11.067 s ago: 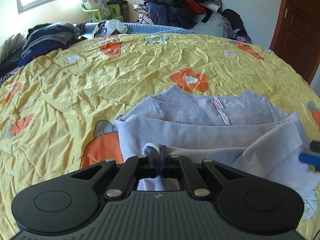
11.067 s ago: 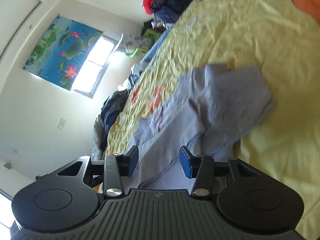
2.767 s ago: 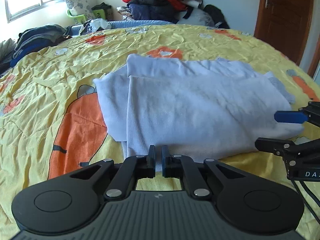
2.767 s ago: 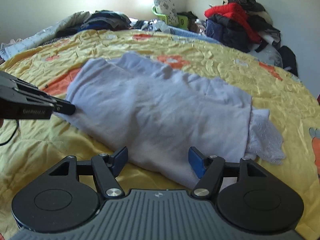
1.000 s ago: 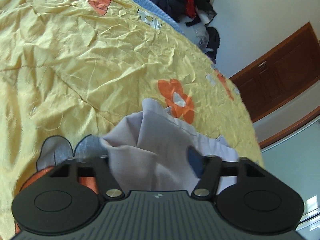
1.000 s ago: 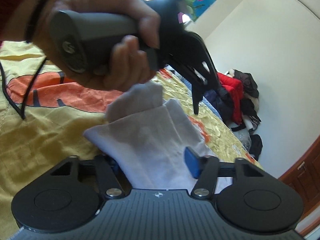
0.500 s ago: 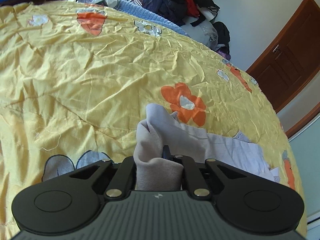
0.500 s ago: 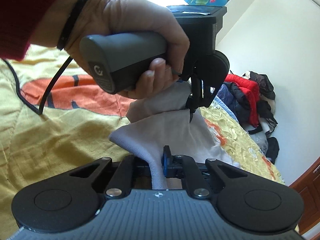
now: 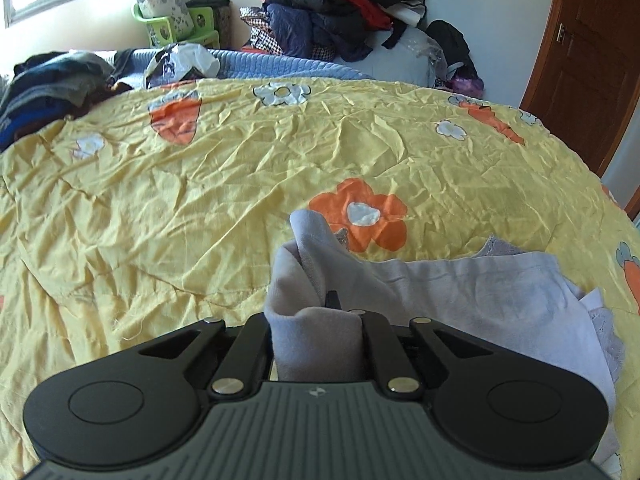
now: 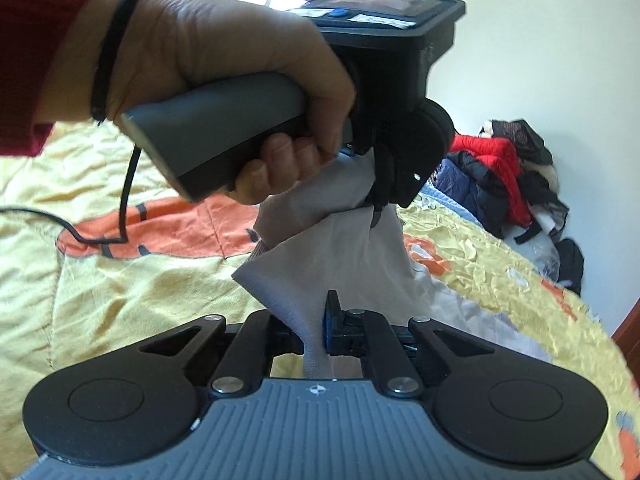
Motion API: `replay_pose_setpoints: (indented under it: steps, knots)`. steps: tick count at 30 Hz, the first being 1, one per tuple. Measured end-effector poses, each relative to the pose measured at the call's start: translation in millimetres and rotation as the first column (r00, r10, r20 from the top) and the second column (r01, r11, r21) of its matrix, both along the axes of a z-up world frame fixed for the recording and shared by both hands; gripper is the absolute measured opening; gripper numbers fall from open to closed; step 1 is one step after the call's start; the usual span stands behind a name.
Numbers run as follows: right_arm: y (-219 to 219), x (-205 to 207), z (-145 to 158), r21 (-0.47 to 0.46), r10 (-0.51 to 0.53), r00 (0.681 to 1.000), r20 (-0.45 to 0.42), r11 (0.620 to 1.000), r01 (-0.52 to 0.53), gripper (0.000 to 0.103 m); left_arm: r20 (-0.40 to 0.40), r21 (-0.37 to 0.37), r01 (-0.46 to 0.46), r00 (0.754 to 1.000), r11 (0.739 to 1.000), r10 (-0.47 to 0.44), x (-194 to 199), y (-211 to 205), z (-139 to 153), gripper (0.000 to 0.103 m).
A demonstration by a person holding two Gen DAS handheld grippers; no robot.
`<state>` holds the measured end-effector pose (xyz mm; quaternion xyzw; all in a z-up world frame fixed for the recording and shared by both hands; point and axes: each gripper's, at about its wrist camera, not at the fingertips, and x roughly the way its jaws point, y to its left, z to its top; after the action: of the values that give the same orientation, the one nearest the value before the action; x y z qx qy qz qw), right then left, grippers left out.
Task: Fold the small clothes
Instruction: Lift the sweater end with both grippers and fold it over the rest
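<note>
while both pinch the lavender top (image 9: 460,292) above the bedspread (image 9: 200,184), left gripper (image 9: 320,312) and right gripper (image 10: 316,328) lift it.

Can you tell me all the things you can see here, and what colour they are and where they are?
pale lilac top: one, on the bed, its near end lifted
bedspread: one, yellow with orange flowers, under the top
pile of clothes: one, red, black, navy, by the far wall
green basket: one, under the window
door: one, brown, right
left gripper: black, pinching the top
right gripper: black, pinching the top
left hand: holding the grey handle
</note>
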<state>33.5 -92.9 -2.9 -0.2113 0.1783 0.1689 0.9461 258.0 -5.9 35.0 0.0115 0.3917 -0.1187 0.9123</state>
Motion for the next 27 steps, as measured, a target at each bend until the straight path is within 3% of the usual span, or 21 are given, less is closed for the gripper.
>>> replay_pose_setpoints:
  steps: [14, 27]
  knots:
    - [-44.7, -9.8, 14.4, 0.24, -0.037, 0.999, -0.026, 0.97, 0.042, 0.01, 0.06, 0.026, -0.033, 0.998, 0.999, 0.032, -7.8, -29.8, 25.3, 0.007]
    - [-80.8, -18.7, 21.3, 0.321, -0.111, 0.994, -0.022, 0.94, 0.112, 0.01, 0.099, 0.067, -0.003, 0.995, 0.998, -0.004, -14.5, -77.1, 41.1, 0.007]
